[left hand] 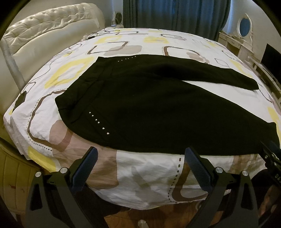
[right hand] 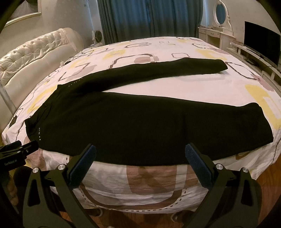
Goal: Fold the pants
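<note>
Left wrist view: left gripper (left hand: pixel 140 154) spread wide, holding nothing, blue pads (left hand: pixel 198 168) just short of the near bed edge. Right gripper (right hand: pixel 140 150) likewise wide apart and empty at the same edge. Partial print "GenRobot.AI" legible on the left gripper body in the right wrist view. One pair of black pants (left hand: pixel 140 108) lies flat on the patterned bedsheet (left hand: pixel 149 178), two legs splayed apart, waistband left; two rows of small studs (left hand: pixel 98 121). Around: one tufted headboard (left hand: pixel 43 29), blue curtains (right hand: pixel 149 19), one television (right hand: pixel 261 45), one oval mirror (right hand: pixel 220 12).

The pants (left hand: pixel 149 112) are lying spread on the bed (left hand: pixel 144 178), waistband toward the headboard (left hand: pixel 43 40), legs pointing right.
</note>
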A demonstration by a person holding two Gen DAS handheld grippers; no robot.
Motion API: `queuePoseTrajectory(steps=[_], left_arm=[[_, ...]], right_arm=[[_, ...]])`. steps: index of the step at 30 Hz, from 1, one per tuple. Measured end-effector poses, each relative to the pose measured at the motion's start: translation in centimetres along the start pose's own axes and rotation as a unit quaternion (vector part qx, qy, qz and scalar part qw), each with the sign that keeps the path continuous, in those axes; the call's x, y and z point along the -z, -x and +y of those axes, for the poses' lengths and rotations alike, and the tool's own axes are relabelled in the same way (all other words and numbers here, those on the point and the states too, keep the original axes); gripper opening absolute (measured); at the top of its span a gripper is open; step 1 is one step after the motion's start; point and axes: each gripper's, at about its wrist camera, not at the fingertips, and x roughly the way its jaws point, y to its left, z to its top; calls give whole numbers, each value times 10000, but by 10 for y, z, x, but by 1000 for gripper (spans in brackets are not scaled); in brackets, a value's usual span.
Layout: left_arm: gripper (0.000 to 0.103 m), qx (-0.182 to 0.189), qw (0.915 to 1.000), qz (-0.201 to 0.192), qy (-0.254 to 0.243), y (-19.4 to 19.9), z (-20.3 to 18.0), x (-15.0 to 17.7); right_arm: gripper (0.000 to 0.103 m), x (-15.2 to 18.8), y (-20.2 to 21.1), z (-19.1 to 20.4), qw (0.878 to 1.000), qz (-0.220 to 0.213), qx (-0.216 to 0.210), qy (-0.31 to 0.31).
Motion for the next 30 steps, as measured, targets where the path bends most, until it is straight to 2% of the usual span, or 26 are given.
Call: queuePoseTrajectory(steps=[10,13,15,19,21,25,30], left_arm=[[99,102,9997,-221,-81,5,-3,-3],[99,369,9989,-289,-14,8,-1,-7],[99,687,9970,-347,8,10,3,-14],[99,939,9934,-662,-68,20,16,-43],[99,1391,9882,-642,8,18,32,-66],[99,1708,9833,-542,315,-5,71,-105],[99,1190,9901,-674,308,-46,120,-162]], right_arm=[[101,3,-2,2,10000,40,-16,-47],[101,2,-2,2,10000,39,-14,-47],[101,2,-2,2,10000,35,-16,-51],[101,3,-3,4,10000,76,-13,-50],[101,1,-4,3,9999,100,-42,-66],[101,-6,-8,7,9999,135,-83,-64],[101,-19,-23,16,9993,322,-181,-27]])
